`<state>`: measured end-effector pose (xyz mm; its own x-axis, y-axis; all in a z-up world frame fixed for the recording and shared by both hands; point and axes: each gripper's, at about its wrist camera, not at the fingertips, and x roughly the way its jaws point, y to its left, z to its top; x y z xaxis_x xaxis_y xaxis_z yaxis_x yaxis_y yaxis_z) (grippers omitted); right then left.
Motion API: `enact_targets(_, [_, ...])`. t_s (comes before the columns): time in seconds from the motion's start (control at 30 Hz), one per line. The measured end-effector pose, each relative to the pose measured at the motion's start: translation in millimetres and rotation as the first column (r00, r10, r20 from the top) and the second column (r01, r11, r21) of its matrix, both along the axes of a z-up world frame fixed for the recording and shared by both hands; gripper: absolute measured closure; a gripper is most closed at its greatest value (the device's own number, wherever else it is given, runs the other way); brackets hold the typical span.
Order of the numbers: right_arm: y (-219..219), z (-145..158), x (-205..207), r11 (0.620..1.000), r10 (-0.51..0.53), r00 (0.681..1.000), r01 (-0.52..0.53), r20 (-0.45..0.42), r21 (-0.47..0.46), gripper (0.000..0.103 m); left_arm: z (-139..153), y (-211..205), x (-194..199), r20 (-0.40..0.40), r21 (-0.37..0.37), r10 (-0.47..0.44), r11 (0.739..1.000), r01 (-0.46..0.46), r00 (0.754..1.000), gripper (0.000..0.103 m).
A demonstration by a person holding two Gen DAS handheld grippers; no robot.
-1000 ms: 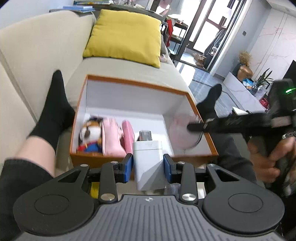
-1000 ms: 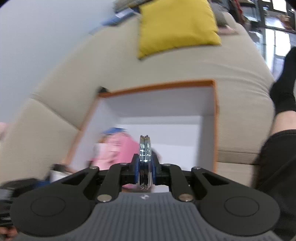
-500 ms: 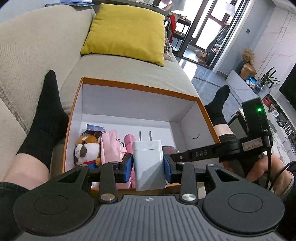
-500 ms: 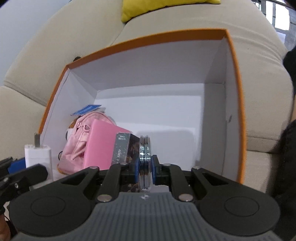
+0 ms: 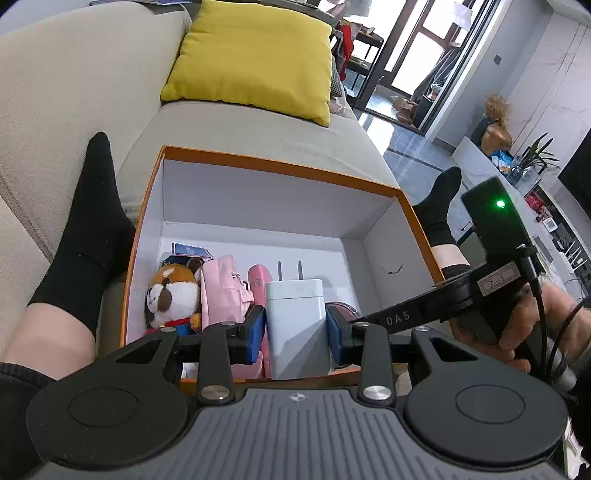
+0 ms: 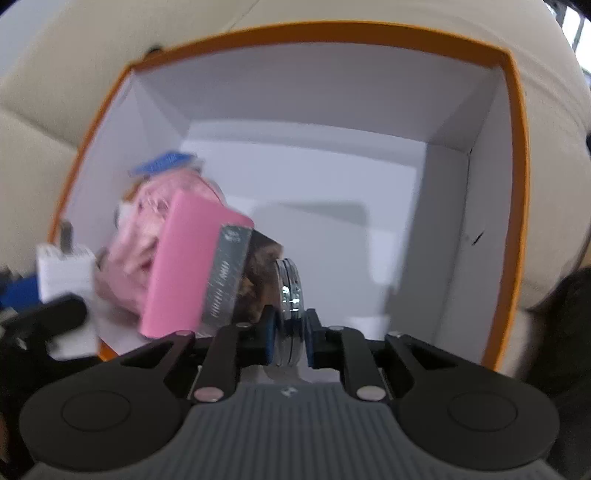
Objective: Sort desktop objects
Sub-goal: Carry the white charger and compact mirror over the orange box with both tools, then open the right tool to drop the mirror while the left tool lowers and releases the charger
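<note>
An orange-rimmed white box (image 5: 280,168) sits on the sofa. My left gripper (image 5: 295,328) is shut on a white plug charger (image 5: 295,317), held prongs up over the box's near edge. My right gripper (image 6: 290,332) reaches down inside the box (image 6: 332,31). Its jaws are opening around a round metal-edged disc (image 6: 291,291), which tilts left against a dark small box (image 6: 225,277) beside a pink case (image 6: 184,266). The pads stand just off the disc. A plush toy (image 5: 173,291) and a pink pouch (image 5: 225,291) lie at the box's left.
A yellow cushion (image 5: 255,55) rests at the far end of the beige sofa (image 5: 74,74). The person's legs in black socks (image 5: 88,229) flank the box on both sides. The right half of the box floor is bare.
The right gripper has dropped into the box and tipped downward. Its disc now leans against the dark box and the pads have spread. The left gripper kept the charger and edged toward the box.
</note>
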<state>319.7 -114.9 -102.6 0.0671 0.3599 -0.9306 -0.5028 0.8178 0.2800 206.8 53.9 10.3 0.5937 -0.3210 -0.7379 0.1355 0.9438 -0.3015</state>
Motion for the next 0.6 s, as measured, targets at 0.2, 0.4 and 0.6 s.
enact_targets(0.2, [16,-5,2,0.978,0.149,0.988,-0.14,0.043,-0.157,0.072,1,-3,1,0.005,0.005,-0.012,1.0,0.012,1.0,0.063])
enact_targets(0.4, [32,-17,-1,0.939,0.266,0.964,-0.254,0.022,-0.233,0.058,0,-4,3,0.001,0.008,-0.013,1.0,0.013,1.0,0.063])
enact_targets(0.6, [37,-24,5,0.907,0.33,0.944,-0.322,-0.018,-0.272,0.053,-1,-4,6,-0.003,0.013,-0.012,1.0,0.012,1.0,0.063])
